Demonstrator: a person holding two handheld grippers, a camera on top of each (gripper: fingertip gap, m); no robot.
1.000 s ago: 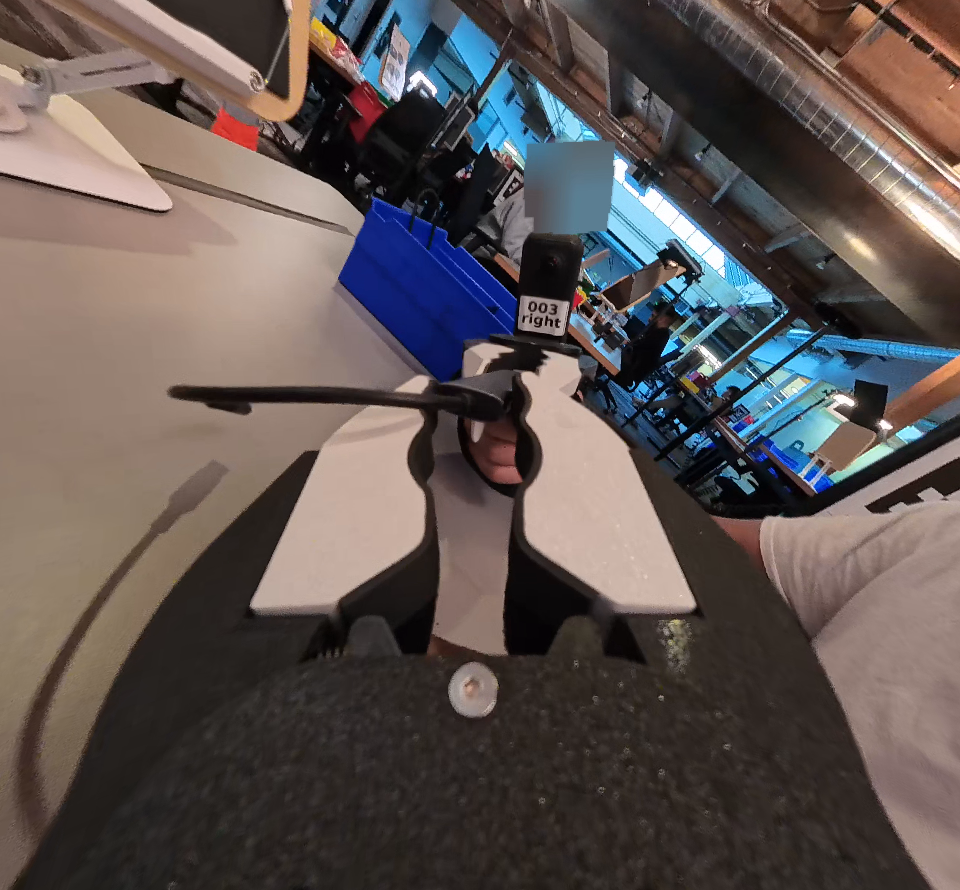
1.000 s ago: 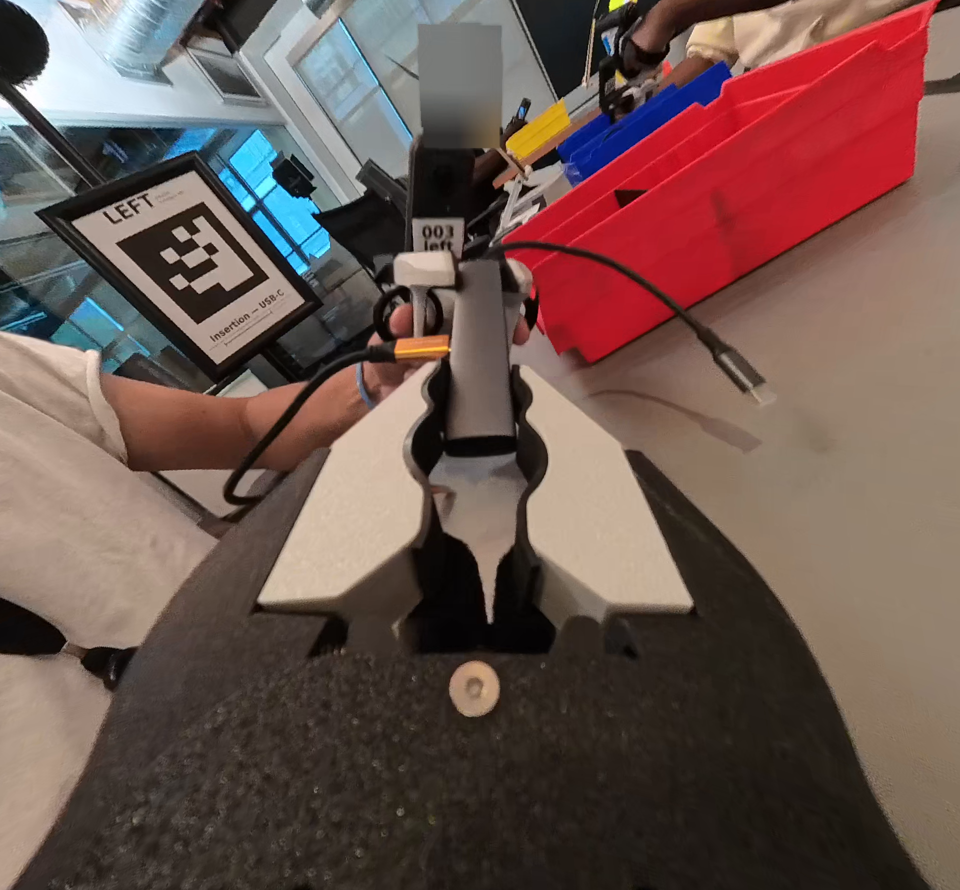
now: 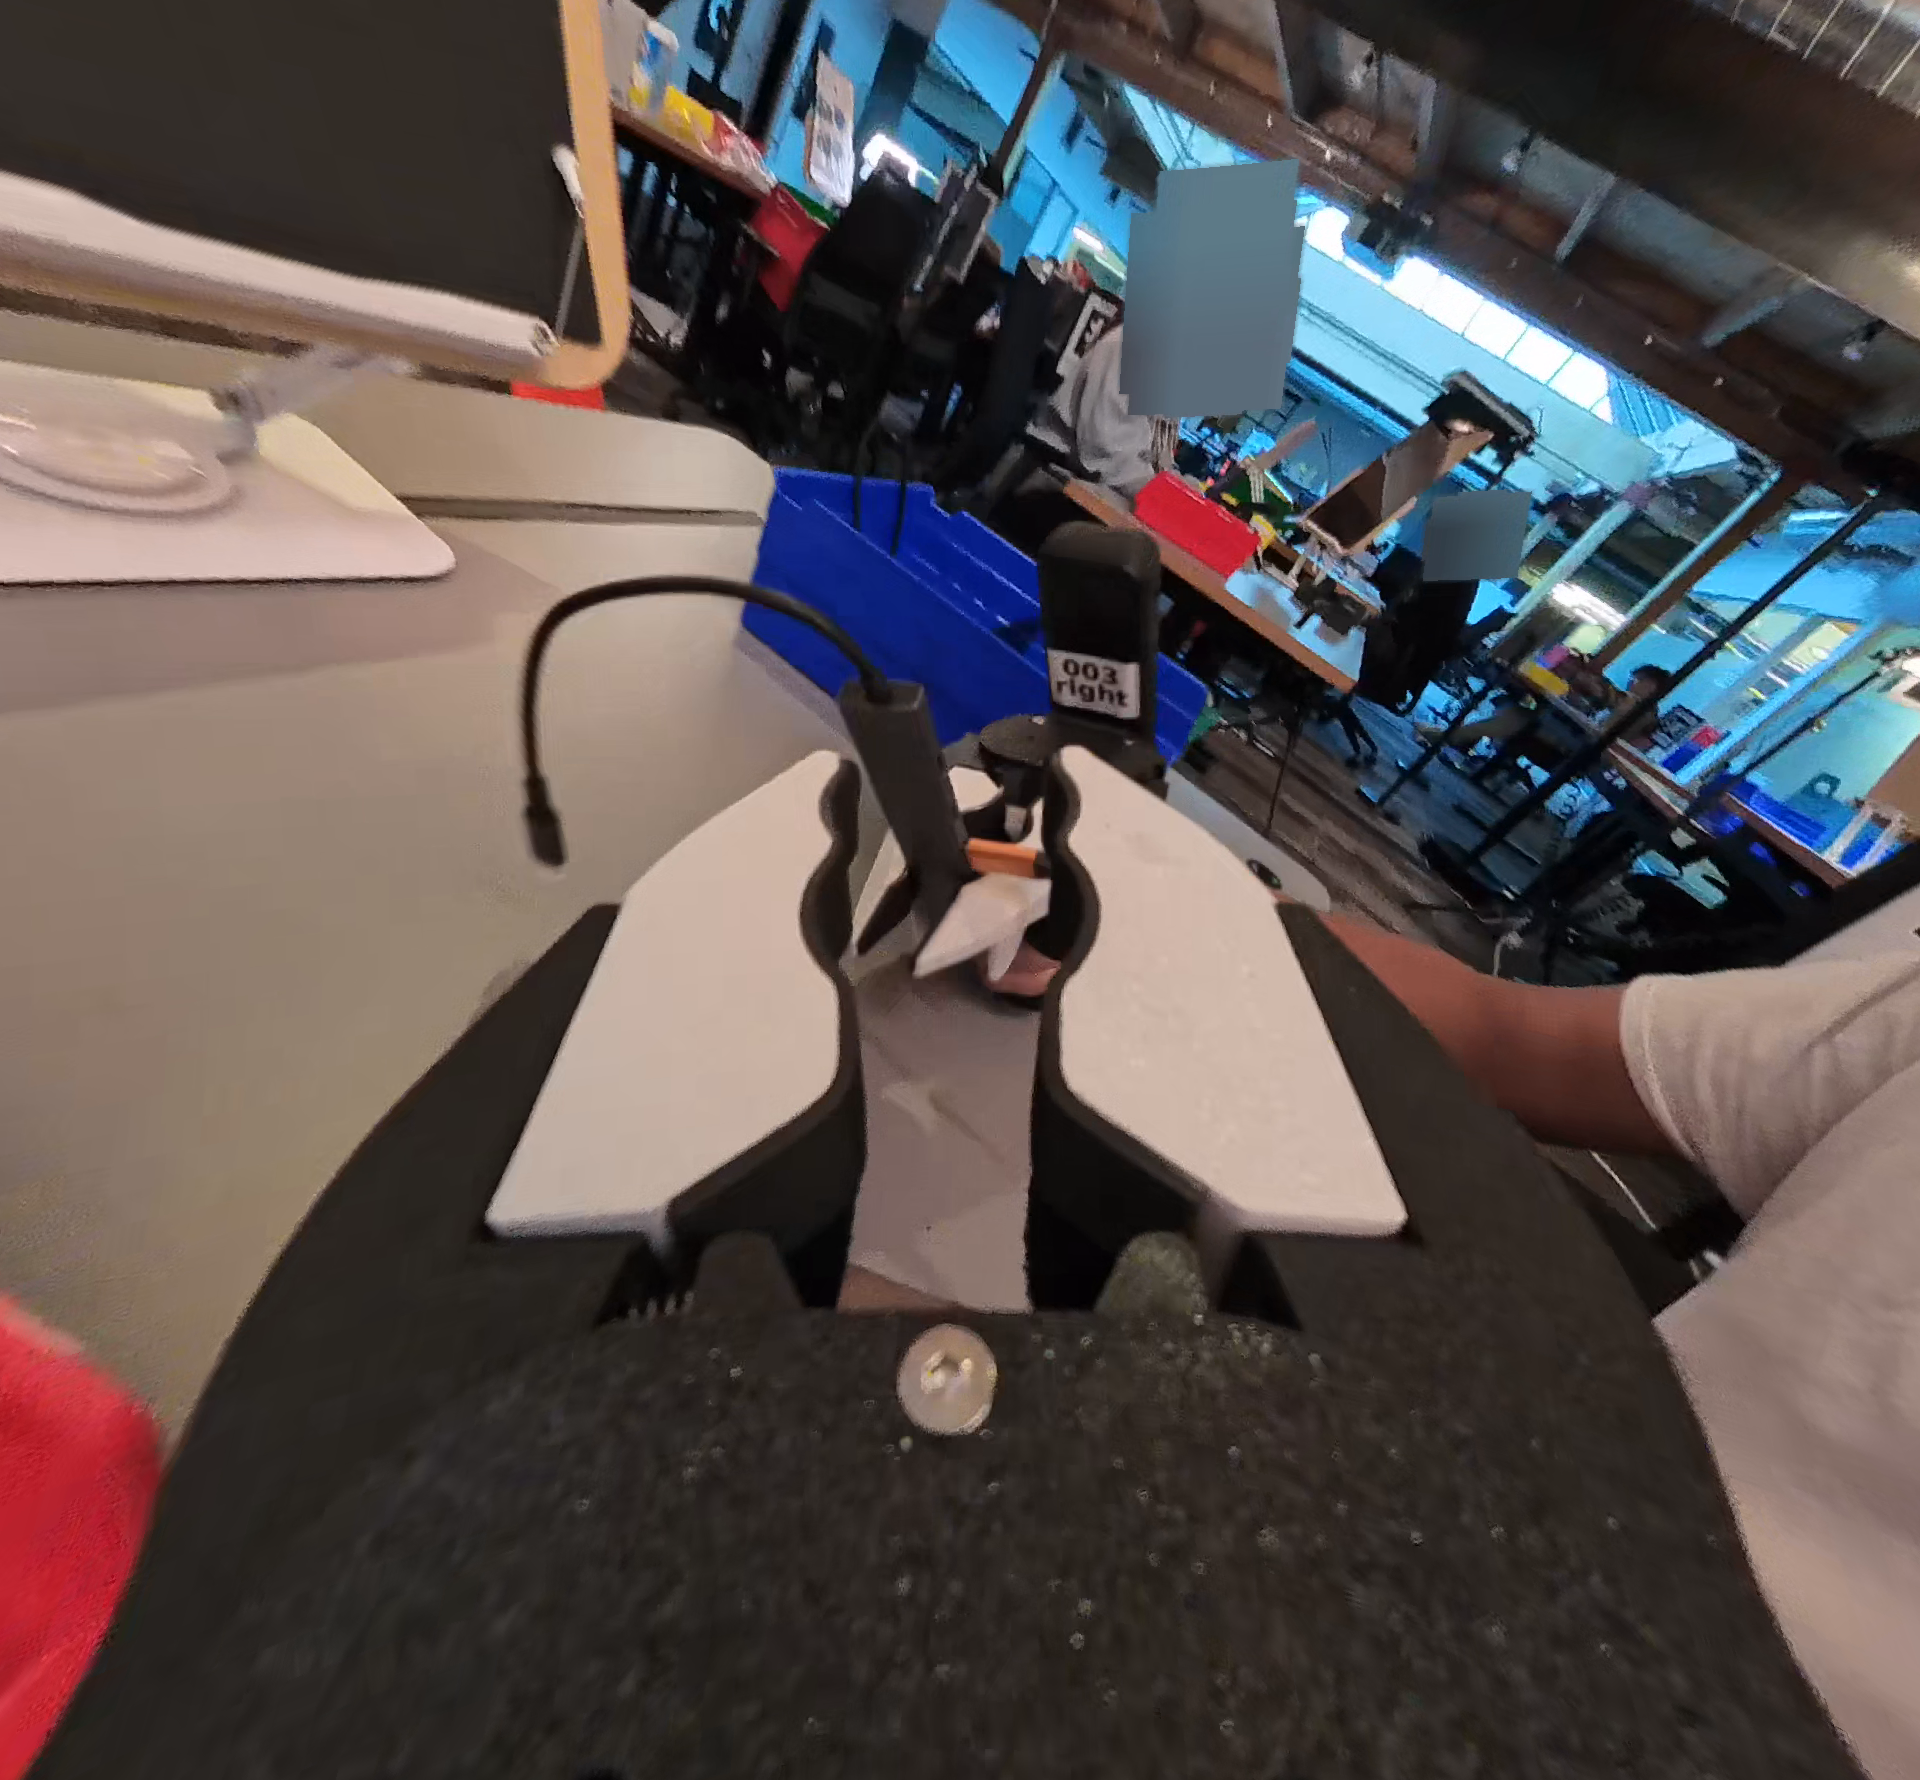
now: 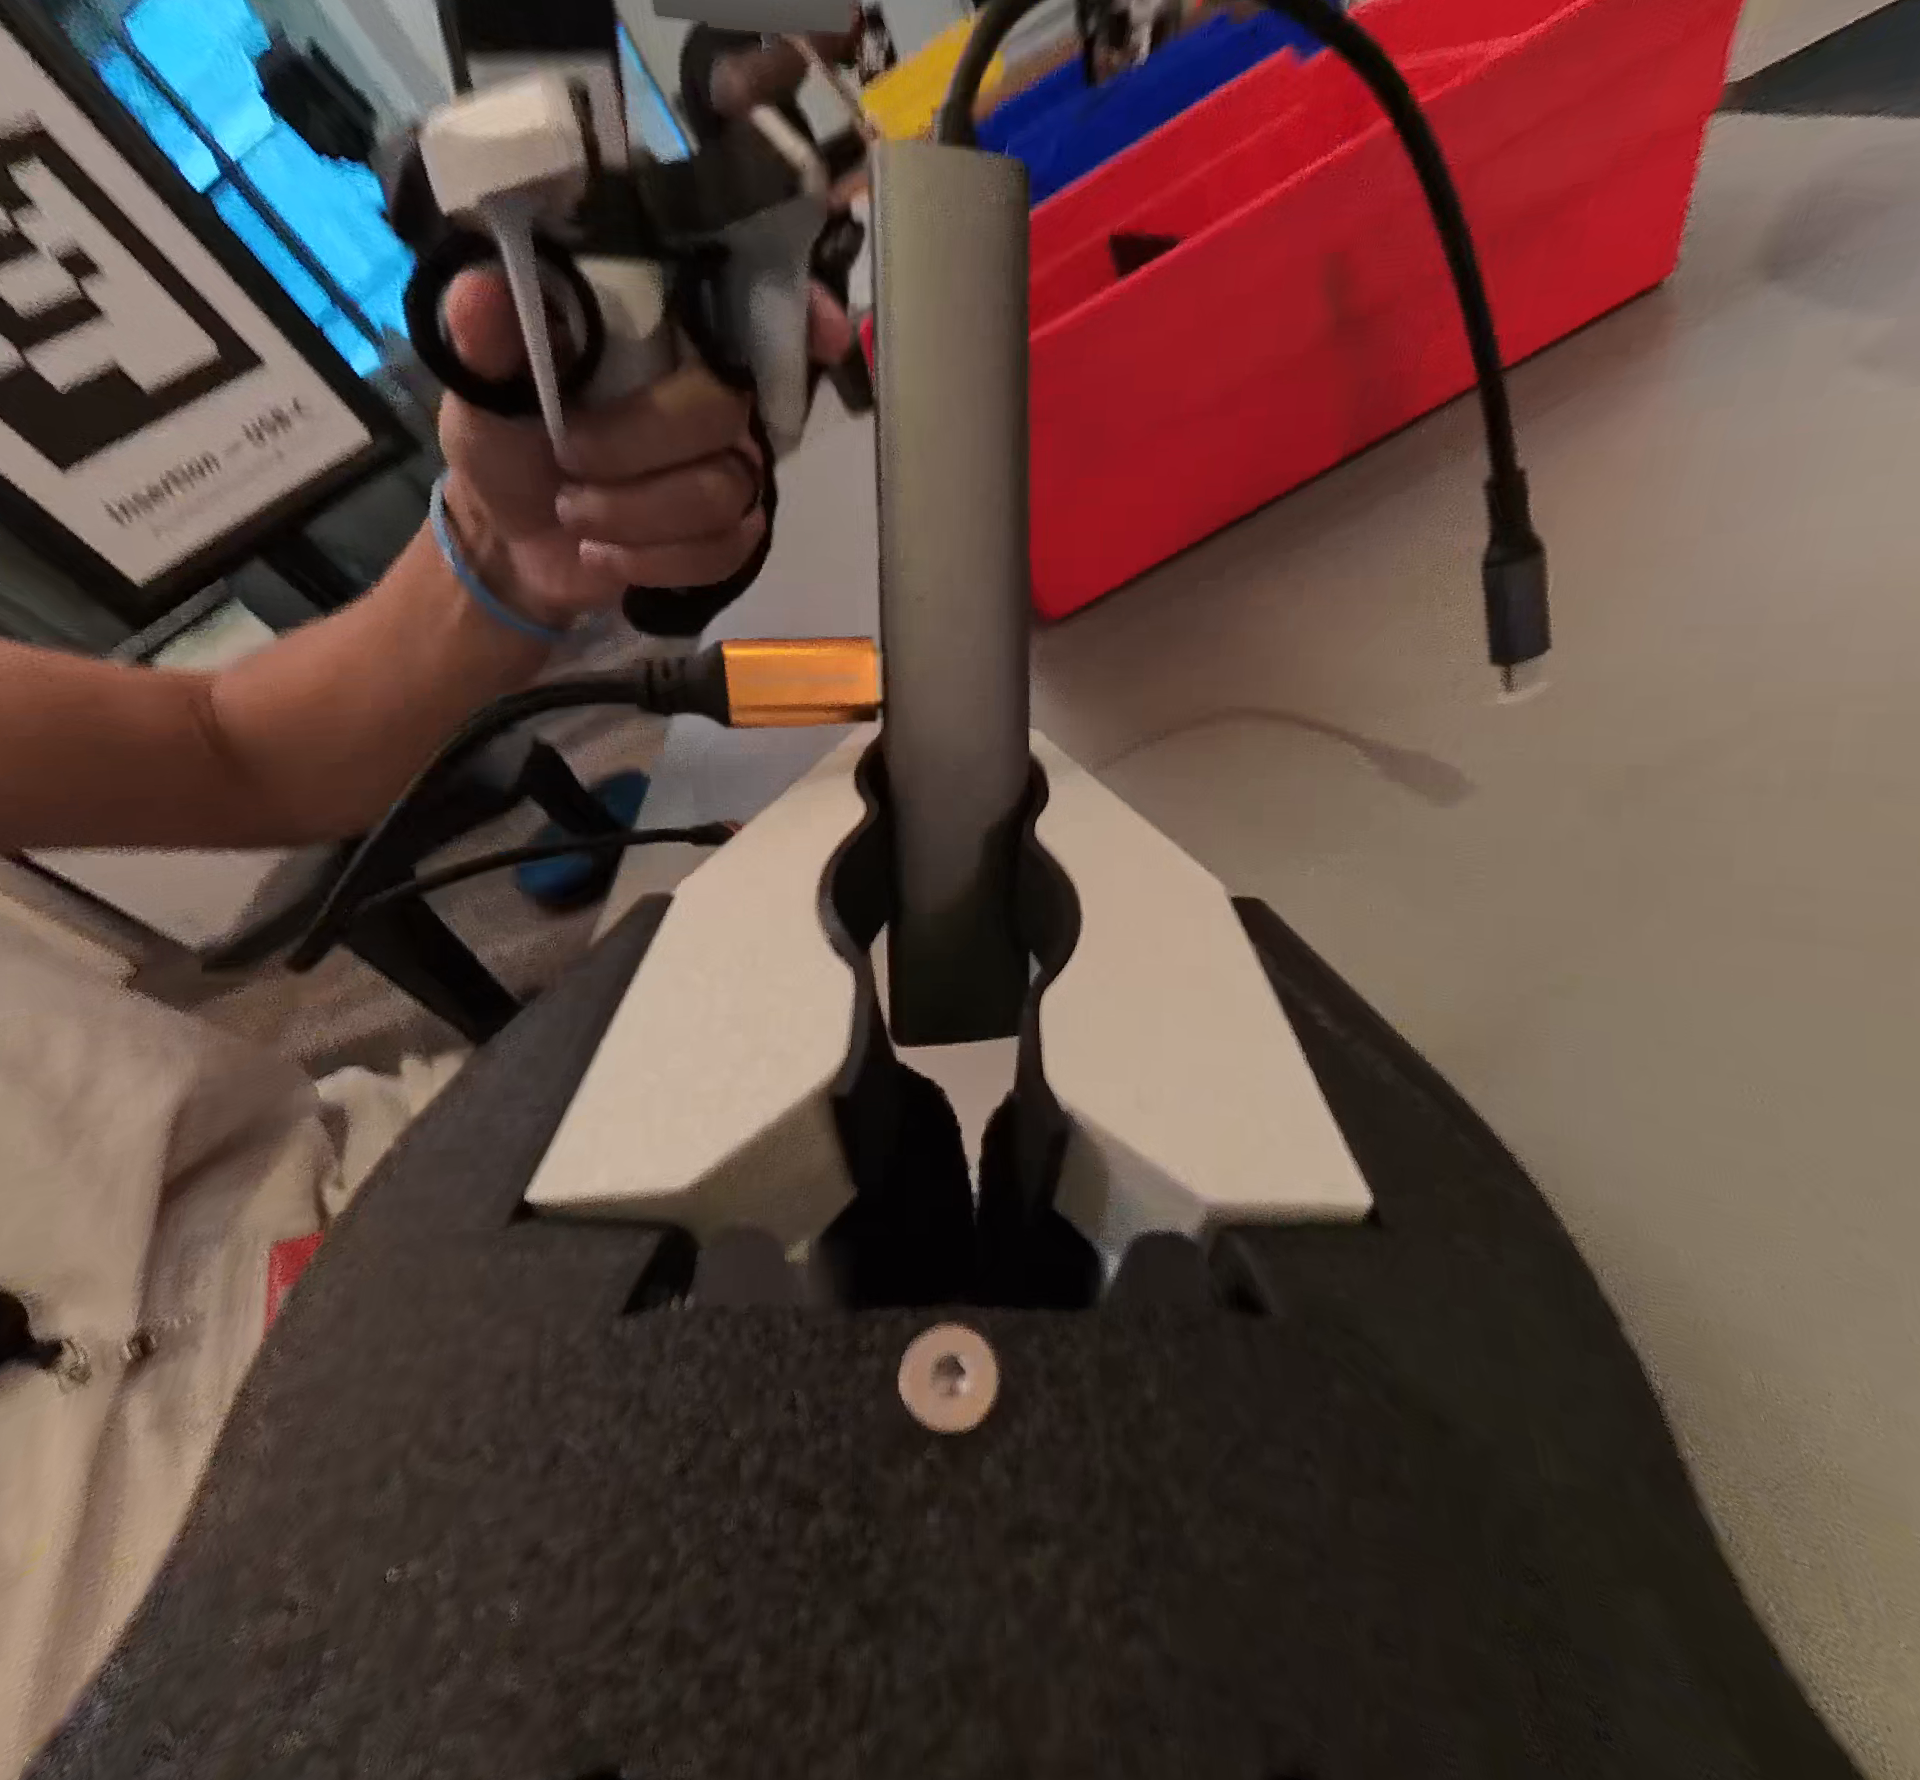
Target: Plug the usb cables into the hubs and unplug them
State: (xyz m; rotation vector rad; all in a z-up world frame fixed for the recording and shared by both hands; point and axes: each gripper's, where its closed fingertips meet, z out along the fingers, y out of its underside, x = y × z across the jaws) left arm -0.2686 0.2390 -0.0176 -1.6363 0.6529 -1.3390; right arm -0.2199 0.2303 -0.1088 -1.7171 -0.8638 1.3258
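Hub (image 4: 951, 587) — one, dark grey bar, standing upright in the right gripper (image 4: 948, 899), whose jaws are closed firmly on its lower end; held above the grey table (image 4: 1558, 1003). The left wrist view shows the same hub (image 3: 914, 795) ahead of the left gripper (image 3: 948, 857).

Plug, orange metal (image 4: 800, 681) — one, seated in the hub's left side with its black cable (image 4: 436, 795) trailing down toward the person's lap. Judged: the plugging half of this cycle is done; pulling it out is left.

Pigtail lead (image 4: 1434, 224) — one, black, arching from the hub's top end, its own connector (image 4: 1515, 587) hanging free just above the table.

Left gripper, also seen blurred in the right wrist view (image 4: 623, 296) — jaws parted moderately, nothing between them; it sits up and to the left of the orange plug, apart from it. The holding hand (image 4: 613, 494) wears a blue wristband.

Bins — one red (image 4: 1299, 328) near the hub on the table; blue ones (image 4: 1091, 109) behind it, number unclear; a further blue bin (image 3: 883, 577) at the table's far edge in the left wrist view.

Framed marker sign (image 4: 125, 328) — one, at left.

Other hubs or cables: none visible, so how many cycles remain cannot be told.
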